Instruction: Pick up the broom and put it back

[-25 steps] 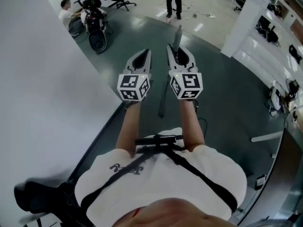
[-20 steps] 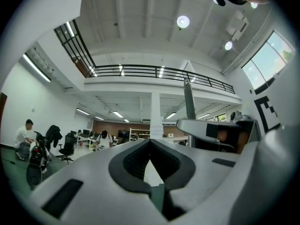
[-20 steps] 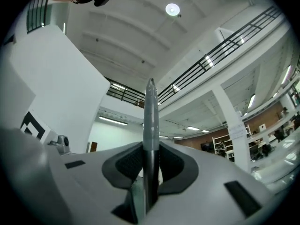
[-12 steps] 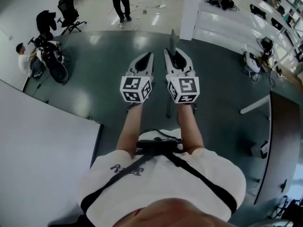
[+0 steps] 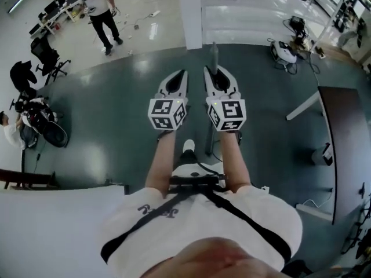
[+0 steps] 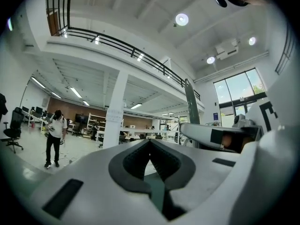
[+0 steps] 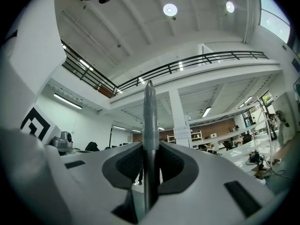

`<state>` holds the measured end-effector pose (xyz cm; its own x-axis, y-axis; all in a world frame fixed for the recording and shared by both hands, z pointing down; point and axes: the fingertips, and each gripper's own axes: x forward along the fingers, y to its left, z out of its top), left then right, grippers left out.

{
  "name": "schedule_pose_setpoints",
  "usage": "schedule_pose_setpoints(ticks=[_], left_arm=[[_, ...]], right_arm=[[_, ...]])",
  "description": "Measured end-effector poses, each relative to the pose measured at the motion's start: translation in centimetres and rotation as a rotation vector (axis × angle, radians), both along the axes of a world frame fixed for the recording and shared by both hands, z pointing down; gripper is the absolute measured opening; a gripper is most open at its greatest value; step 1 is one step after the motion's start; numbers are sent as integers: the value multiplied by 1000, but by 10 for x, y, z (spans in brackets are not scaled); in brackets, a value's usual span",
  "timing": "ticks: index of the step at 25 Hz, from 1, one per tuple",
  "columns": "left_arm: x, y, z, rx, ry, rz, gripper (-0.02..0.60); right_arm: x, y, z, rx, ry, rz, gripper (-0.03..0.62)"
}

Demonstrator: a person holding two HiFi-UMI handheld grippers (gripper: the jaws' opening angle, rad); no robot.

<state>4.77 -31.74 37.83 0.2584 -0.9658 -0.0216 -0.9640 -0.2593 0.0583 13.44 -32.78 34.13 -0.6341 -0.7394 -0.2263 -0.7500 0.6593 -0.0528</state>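
right hand-held gripper (image 5: 218, 70): jaws partly closed, clamped on grey broom handle (image 7: 149, 121) | left hand-held gripper (image 6: 150, 143): jaws together, empty | broom handle: roughly upright through right jaws, tip above them, just beside left hand-held gripper | hidden: broom head; lower shaft partly behind right forearm (image 5: 232, 155)

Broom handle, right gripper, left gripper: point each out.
broom handle (image 7: 149, 121): right gripper view, shaft above the jaws.
right gripper (image 5: 215, 69): head view, between its fingertips.
left gripper (image 5: 183, 72): head view, at its closed tips.
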Motion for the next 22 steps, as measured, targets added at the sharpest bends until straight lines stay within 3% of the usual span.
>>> schedule_pose_setpoints(ticks=[10,17,22], left_arm=[[-22,-194,-21,40,26,202,11],[-29,-286,-7,-4,62,258,11],[-35,-356,9,-32,73,237,11]], right_arm=[[-26,-166,-24,37,-5,162,86],[-38,-258,-19,11,35,215,86],[-47,-330,-3,-4,56,193,86]])
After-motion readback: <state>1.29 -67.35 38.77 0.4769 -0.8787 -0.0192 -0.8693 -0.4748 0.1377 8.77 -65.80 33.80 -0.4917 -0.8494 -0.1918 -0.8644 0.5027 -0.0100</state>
